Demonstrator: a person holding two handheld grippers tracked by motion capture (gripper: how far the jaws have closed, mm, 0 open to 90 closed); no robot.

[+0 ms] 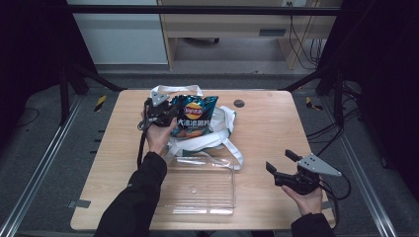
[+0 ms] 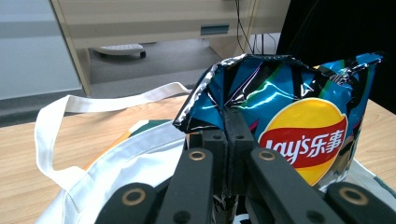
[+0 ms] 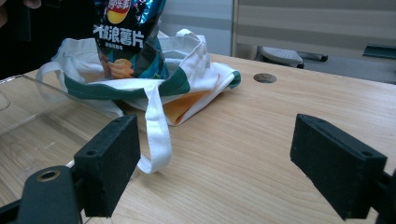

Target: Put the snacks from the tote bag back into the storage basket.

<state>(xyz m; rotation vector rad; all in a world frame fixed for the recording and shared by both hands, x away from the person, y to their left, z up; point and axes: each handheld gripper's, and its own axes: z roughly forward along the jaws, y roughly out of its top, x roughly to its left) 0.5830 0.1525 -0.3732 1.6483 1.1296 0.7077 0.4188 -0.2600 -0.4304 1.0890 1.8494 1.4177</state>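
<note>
High view: the chip bag (image 1: pixel 193 116) is pinched at its top corner by the left tongs (image 1: pixel 165 112) and held upright in the mouth of the tote bag (image 1: pixel 225 129), probably for a straight lift out, or a lowering in. The right tongs (image 1: pixel 280 162) are parked released, right of the tote bag and well apart from it. The bag's lower end is hidden by the tote bag, so contents cannot be made out; the clear tray (image 1: pixel 200 190) just in front of the tote bag is hard to outline.
</note>
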